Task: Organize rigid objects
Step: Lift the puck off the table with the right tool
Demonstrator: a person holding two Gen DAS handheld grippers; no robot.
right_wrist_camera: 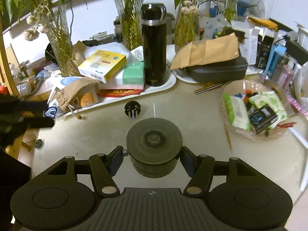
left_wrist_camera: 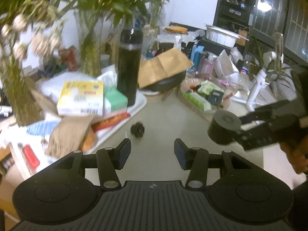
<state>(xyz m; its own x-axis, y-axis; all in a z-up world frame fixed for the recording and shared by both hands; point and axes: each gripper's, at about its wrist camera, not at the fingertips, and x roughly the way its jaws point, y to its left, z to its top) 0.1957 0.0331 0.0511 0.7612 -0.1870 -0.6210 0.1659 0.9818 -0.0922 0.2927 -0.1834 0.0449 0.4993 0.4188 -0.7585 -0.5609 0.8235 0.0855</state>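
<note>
Right gripper (right_wrist_camera: 153, 160): clamped on the squat black matte cylinder (right_wrist_camera: 154, 144), pads on opposite sides of its wall, so it rides level and clear of the table.
Left gripper (left_wrist_camera: 152, 154): jaws apart, nothing between them.
Ahead: a small black round part (right_wrist_camera: 132, 108) lies alone on the pale beige tabletop (right_wrist_camera: 192, 127).
Room: bare tabletop ahead of both grippers, hemmed by the white tray (right_wrist_camera: 169, 83) beyond and the clear dish (right_wrist_camera: 227, 90) to the right.
</note>
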